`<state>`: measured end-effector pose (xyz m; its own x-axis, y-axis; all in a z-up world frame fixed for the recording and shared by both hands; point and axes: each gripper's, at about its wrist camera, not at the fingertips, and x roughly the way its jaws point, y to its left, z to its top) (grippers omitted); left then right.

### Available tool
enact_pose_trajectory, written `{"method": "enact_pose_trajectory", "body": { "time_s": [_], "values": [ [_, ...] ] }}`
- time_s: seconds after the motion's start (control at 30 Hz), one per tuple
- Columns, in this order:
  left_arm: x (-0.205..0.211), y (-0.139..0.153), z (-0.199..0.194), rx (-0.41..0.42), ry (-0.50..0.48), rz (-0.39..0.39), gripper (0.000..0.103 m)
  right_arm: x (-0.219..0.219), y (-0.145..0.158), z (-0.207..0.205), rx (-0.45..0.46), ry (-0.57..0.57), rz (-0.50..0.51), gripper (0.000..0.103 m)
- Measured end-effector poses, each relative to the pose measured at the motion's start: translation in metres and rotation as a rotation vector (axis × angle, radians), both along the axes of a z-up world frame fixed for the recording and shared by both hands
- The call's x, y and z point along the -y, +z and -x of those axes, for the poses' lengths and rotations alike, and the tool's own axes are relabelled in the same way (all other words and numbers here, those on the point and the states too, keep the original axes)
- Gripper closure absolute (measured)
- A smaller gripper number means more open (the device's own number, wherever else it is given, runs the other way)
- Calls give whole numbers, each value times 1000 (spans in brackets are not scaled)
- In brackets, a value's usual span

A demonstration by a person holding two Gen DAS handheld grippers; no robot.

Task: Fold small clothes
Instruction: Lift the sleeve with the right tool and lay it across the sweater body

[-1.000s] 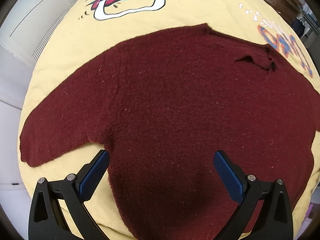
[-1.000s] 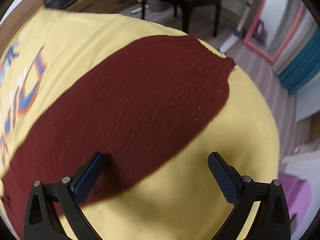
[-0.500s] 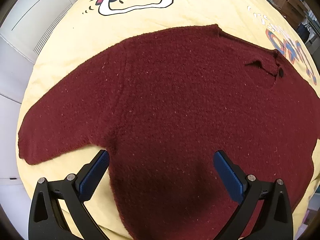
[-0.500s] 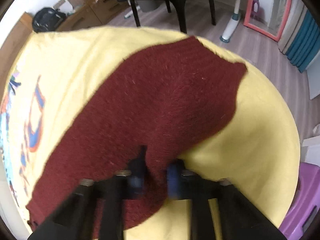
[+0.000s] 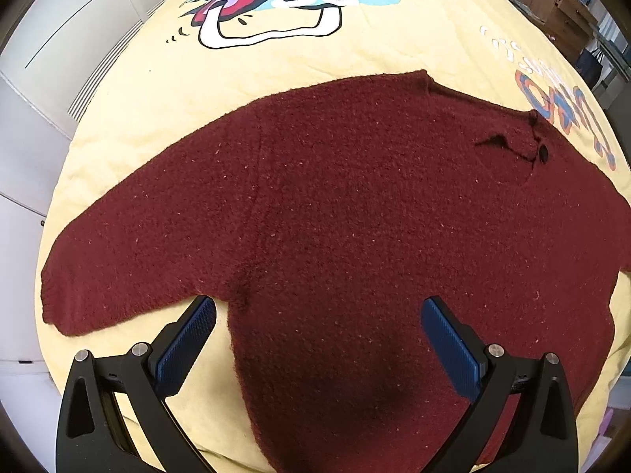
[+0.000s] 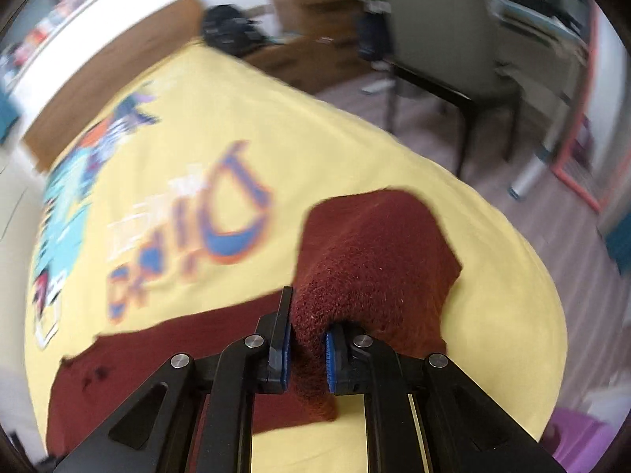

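Note:
A dark red knitted sweater [image 5: 335, 213] lies spread flat on a yellow printed bedspread [image 5: 355, 51], its left sleeve [image 5: 118, 260] stretched out to the left and its neckline at the far right. My left gripper [image 5: 317, 339] is open and hovers above the sweater's lower body, holding nothing. My right gripper [image 6: 307, 349] is shut on the sweater's other sleeve [image 6: 370, 260] and holds it lifted off the bedspread; the sleeve's end droops forward over the fingers. The sweater's body [image 6: 165, 354] lies at the lower left of that view.
The bedspread [image 6: 236, 126] carries cartoon prints and orange-blue lettering [image 6: 189, 252]. White cupboard doors [image 5: 47, 79] stand beside the bed's left edge. A dark chair [image 6: 441, 59], a black bag [image 6: 228, 27] and wooden flooring lie beyond the bed's far edge.
My right gripper has shut on the sleeve and raised it off the bed, swinging towards the sweater's body. My left gripper has stayed open and pulled back slightly.

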<state>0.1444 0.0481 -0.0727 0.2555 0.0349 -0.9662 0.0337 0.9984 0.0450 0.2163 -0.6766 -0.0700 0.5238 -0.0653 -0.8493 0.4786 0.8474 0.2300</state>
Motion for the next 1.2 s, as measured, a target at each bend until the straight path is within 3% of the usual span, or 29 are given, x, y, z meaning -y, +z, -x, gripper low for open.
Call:
{"method": "enact_pose_trajectory", "body": {
  "time_s": [0.27,0.43,0.67,0.8,0.93,1.2],
  "values": [
    [-17,4,9,50,-30,47,1,-137,49,-41,54,276,24,90],
    [-17,6,7,73,-38,76,1,-219,47,-76,41,425,15,90],
    [-21,-2,3,84,-28,89,1,-317,-1,-81,-34,591,-46,90],
    [-27,-7,4,73,-22,83,1,-355,-51,-63,-131,653,-64,90],
    [-31,-11,7,61,-32,61,1,-375,-96,-48,-231,693,-67,90],
    [-33,-21,10,23,-40,53,1,-381,-134,-27,-307,697,-35,89]
  ]
}}
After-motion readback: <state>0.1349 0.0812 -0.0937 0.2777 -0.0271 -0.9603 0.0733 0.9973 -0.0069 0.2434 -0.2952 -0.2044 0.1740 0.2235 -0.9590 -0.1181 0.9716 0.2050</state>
